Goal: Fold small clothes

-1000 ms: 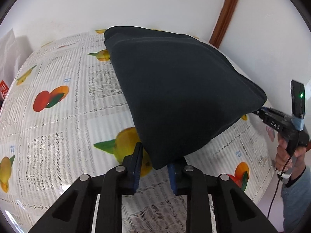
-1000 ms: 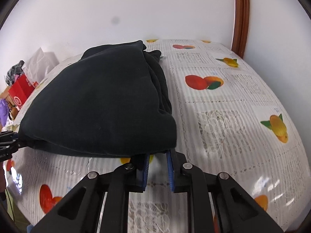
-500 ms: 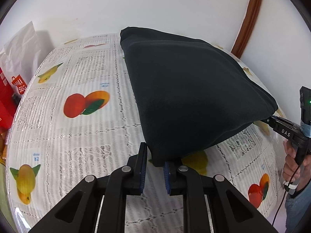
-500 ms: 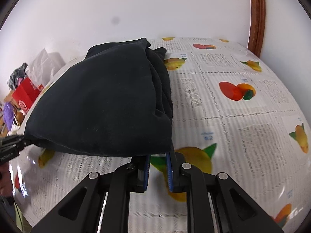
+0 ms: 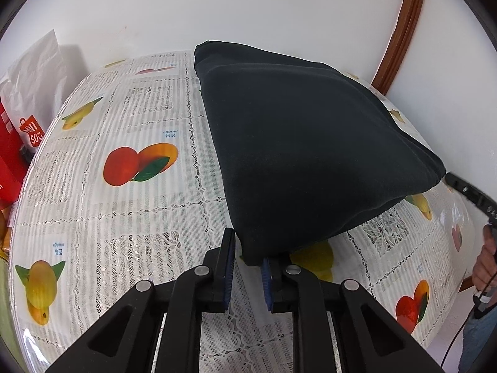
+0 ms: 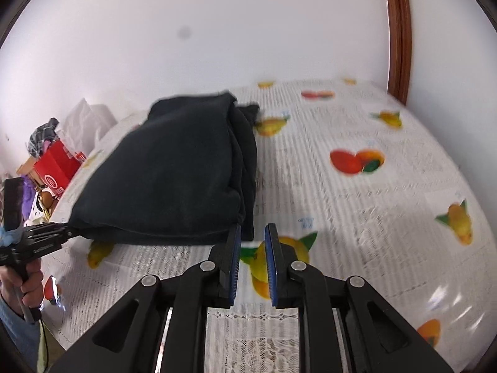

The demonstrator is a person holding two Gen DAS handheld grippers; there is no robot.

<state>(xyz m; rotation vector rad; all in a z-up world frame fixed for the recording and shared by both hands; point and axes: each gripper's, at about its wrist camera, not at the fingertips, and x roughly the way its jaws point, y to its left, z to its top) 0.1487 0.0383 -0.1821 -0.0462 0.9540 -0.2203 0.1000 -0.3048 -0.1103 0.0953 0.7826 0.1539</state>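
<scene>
Pulled the right gripper [image 5: 449, 177] up and off the folded dark cloth [image 5: 310, 155] since half a second ago. From the left wrist: lying on the fruit tablecloth [image 5: 124, 217], long side running from the near corner away to the white wall, near corner pinched in the left gripper [image 5: 247, 267]. From the right wrist: sitting left of the right gripper [image 6: 252, 261], jaws a little apart on nothing, left corner clamped by the left gripper [image 6: 66, 232].

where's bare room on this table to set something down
Free: the tablecloth left of the dark cloth, out to the red bag; also the wide stretch right of the cloth toward the wood trim. Crowded: the left edge, with the red bag and white bag.
</scene>
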